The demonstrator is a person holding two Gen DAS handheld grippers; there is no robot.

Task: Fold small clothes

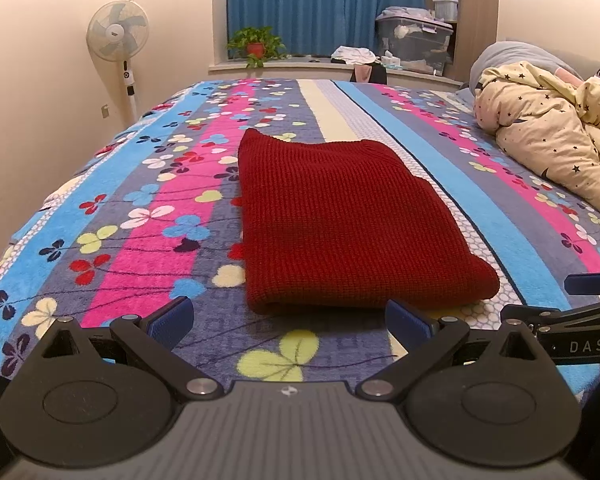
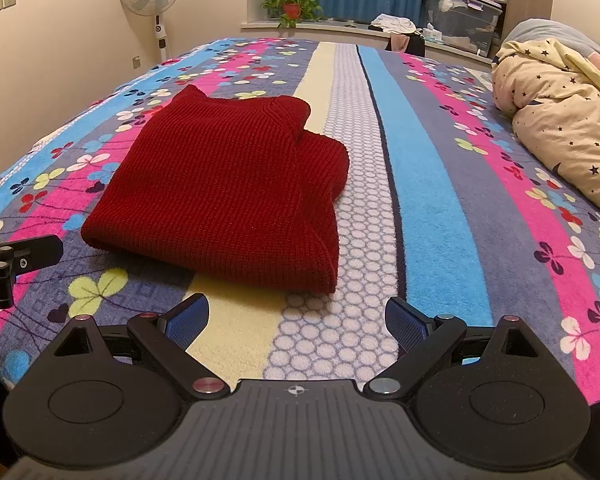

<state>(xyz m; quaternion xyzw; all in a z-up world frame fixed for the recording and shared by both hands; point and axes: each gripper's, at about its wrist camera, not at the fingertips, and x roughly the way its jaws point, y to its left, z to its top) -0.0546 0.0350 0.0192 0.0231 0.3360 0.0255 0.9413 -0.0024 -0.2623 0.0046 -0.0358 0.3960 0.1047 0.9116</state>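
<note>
Right wrist: folded red knit sweater (image 2: 228, 184)

One folded red sweater (image 1: 348, 220) is lying on one bed (image 1: 140, 208). Two grippers are showing, the left gripper (image 1: 288, 320) and the right gripper (image 2: 296, 320), each spreading two blue fingers (image 1: 172, 318). One standing fan (image 1: 118, 32), one potted plant (image 1: 256, 46) and one star-print quilt (image 1: 560, 148) are sitting beyond.
</note>
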